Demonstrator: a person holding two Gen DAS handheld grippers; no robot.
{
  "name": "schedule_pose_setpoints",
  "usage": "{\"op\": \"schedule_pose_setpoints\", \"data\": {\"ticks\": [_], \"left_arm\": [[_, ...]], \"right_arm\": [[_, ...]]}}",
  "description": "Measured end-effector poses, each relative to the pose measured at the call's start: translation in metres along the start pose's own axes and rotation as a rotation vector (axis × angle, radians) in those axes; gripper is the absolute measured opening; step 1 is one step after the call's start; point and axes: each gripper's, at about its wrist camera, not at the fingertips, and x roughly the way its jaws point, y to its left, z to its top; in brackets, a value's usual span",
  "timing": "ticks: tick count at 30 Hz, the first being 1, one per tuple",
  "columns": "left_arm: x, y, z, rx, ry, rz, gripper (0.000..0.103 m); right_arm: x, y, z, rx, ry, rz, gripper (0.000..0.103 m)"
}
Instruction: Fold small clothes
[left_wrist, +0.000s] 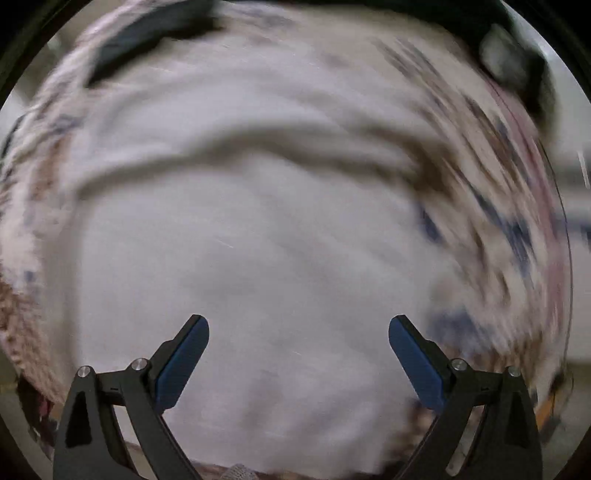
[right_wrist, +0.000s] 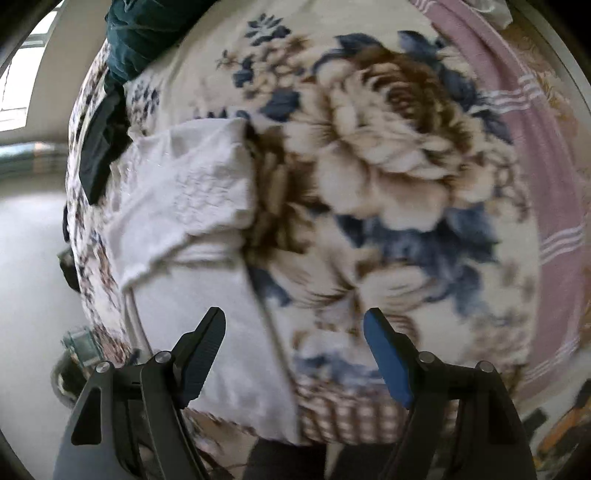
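A white garment (right_wrist: 184, 206) lies partly folded on a flower-printed blanket (right_wrist: 388, 155), with one flap laid over its lower part. In the left wrist view the same white garment (left_wrist: 258, 258) fills a heavily blurred picture. My left gripper (left_wrist: 298, 325) hangs above it with its jaws wide apart and nothing between them. My right gripper (right_wrist: 294, 317) is open too, over the garment's right edge where it meets the blanket, and holds nothing.
A dark green garment (right_wrist: 147, 26) and a black one (right_wrist: 99, 147) lie at the blanket's far left. A pink striped cloth (right_wrist: 535, 155) runs along the right. The pale floor (right_wrist: 33, 240) lies off the left edge.
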Motion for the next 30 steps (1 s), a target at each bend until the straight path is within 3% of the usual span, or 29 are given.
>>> {"op": "schedule_pose_setpoints", "data": {"ticks": [4, 6, 11, 14, 16, 17, 18, 19, 24, 30], "left_arm": [[0.05, -0.058, -0.04, 0.1, 0.093, 0.039, 0.1], [0.063, -0.059, -0.049, 0.093, 0.096, 0.075, 0.1], [0.072, -0.037, -0.048, 0.041, 0.038, 0.033, 0.097], [0.068, -0.028, -0.047, 0.059, -0.022, 0.027, 0.067], [0.06, -0.021, -0.047, 0.068, -0.075, 0.043, 0.017], [0.057, -0.02, -0.047, 0.069, -0.086, 0.044, 0.013], [0.054, -0.018, -0.047, 0.058, -0.091, 0.018, 0.01], [0.05, -0.01, -0.046, 0.036, -0.087, -0.017, 0.008], [0.022, 0.022, -0.044, -0.015, -0.136, -0.08, 0.007], [-0.041, 0.089, -0.055, -0.162, -0.226, -0.164, 0.007]], "right_arm": [[0.005, -0.004, 0.03, -0.106, -0.016, 0.0, 0.079], [0.022, 0.004, 0.054, -0.143, 0.0, 0.072, 0.079], [0.081, 0.034, 0.12, -0.203, 0.046, 0.234, 0.079], [0.117, 0.045, 0.151, -0.189, 0.067, 0.262, 0.079], [0.132, 0.05, 0.16, -0.164, 0.06, 0.271, 0.077], [0.134, 0.053, 0.161, -0.15, 0.041, 0.267, 0.074], [0.133, 0.056, 0.161, -0.14, 0.022, 0.258, 0.05], [0.132, 0.058, 0.161, -0.125, 0.021, 0.252, 0.011], [0.108, 0.081, 0.148, -0.059, -0.003, 0.224, 0.011], [0.058, 0.147, 0.131, -0.1, -0.059, 0.178, 0.01]]}}
